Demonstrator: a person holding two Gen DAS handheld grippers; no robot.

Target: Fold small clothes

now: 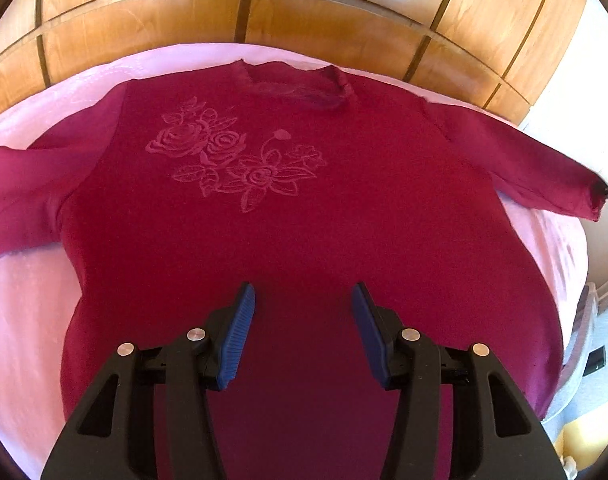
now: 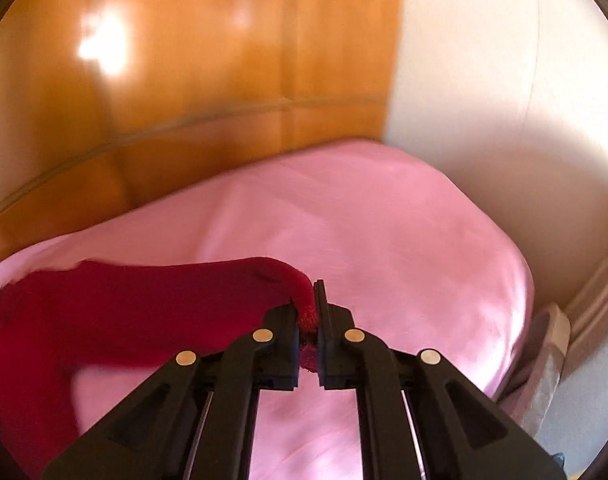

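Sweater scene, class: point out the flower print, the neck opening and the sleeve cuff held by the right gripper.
flower print (image 1: 234, 160): left wrist view, on a rose.
neck opening (image 1: 292, 78): left wrist view, collar middle.
sleeve cuff (image 2: 307, 316): right wrist view, pinched end.

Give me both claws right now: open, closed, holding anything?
Left claw: open, empty, above the maroon sweater's body.
Right claw: closed on the sweater's sleeve cuff, lifted off the pink bedsheet.

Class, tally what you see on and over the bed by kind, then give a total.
Red sweater: 1
Pink bedsheet: 1
Hand-held gripper, left and right: 2
Total: 4
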